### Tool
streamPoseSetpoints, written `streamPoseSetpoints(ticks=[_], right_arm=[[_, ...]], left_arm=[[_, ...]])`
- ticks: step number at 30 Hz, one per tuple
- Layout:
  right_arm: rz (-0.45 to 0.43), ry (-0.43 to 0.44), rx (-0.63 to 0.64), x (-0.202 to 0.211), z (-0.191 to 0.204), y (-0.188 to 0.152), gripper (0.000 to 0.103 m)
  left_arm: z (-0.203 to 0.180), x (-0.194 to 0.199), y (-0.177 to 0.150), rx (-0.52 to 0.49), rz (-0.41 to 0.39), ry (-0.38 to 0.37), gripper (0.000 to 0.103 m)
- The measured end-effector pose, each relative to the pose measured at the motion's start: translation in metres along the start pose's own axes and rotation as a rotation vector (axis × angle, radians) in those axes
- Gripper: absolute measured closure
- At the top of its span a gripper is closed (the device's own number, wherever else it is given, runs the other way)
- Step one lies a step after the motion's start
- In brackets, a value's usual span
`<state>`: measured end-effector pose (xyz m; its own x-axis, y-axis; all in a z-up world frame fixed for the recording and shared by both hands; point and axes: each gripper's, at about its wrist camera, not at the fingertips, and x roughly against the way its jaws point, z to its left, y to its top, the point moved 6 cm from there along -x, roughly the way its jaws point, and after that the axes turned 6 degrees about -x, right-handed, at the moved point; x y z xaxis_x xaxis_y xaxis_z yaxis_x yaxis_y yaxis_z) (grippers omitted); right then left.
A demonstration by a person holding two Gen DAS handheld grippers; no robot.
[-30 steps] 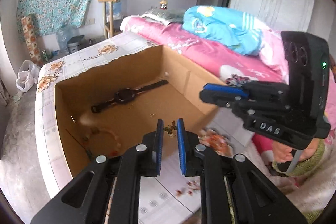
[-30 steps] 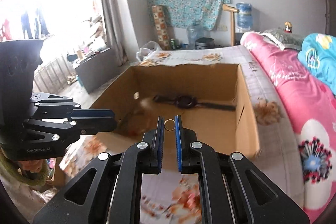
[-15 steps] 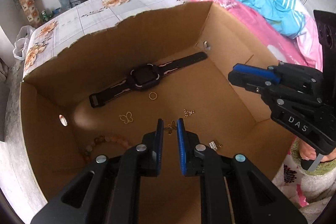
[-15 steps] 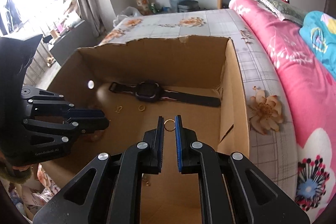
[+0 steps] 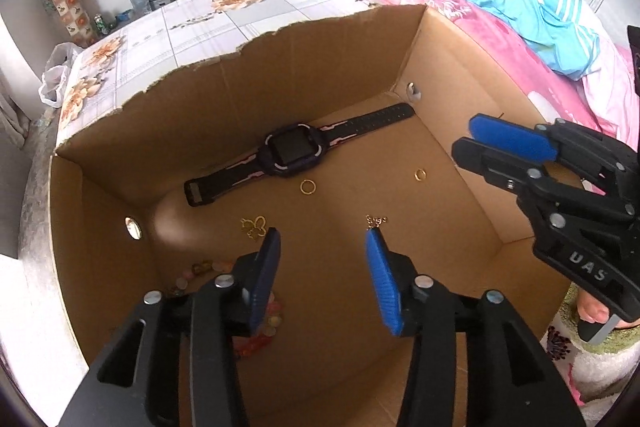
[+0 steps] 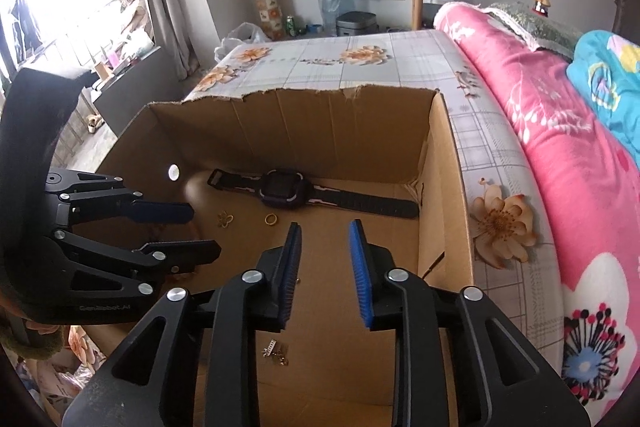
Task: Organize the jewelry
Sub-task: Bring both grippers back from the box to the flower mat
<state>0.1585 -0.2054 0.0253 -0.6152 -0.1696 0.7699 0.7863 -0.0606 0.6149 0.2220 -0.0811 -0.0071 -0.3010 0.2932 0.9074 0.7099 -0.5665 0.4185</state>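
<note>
While both grippers are held over the cardboard box (image 5: pixel 120 211), the jaws of the left gripper (image 5: pixel 322 269) and the right gripper (image 6: pixel 325 255) are opening, with nothing between them. On the box floor, two gold rings (image 5: pixel 308 186) are seen just beside the black watch (image 5: pixel 294 149), and a butterfly charm (image 5: pixel 255 225) near it.

Both wrist cameras look steeply down, close above the cardboard box (image 5: pixel 436 43), sharing its floor and the watch (image 6: pixel 282 189).

A brown cardboard box (image 5: pixel 460 67) holds a black watch (image 5: pixel 294 151) and gold rings (image 5: pixel 307 186); the bedsheet (image 6: pixel 360 63) is grey-checked with orange flowers.
</note>
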Motion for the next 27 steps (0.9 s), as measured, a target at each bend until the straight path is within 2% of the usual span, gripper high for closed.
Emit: streamPoseSetpoints(ticks=[2, 9, 14, 21, 27], right_arm=[[-0.016, -0.005, -0.003, 0.005, 0.0, 0.001, 0.065], [-0.09, 0.016, -0.025, 0.033, 0.002, 0.004, 0.052], [-0.147, 0.048, -0.03, 0.058, 0.009, 0.002, 0.039], [-0.191, 0.072, -0.038, 0.088, 0.024, -0.013, 0.03], [-0.205, 0.087, -0.013, 0.104, 0.042, -0.036, 0.023]], left_arm=[[0.0, 0.003, 0.0, -0.001, -0.014, 0.013, 0.054], [0.005, 0.029, -0.008, 0.04, -0.094, 0.017, 0.045], [0.007, 0.067, -0.024, 0.077, -0.2, 0.024, 0.037], [-0.001, 0.115, -0.061, 0.103, -0.321, 0.025, 0.022], [-0.025, 0.132, -0.104, 0.08, -0.35, 0.008, 0.015]])
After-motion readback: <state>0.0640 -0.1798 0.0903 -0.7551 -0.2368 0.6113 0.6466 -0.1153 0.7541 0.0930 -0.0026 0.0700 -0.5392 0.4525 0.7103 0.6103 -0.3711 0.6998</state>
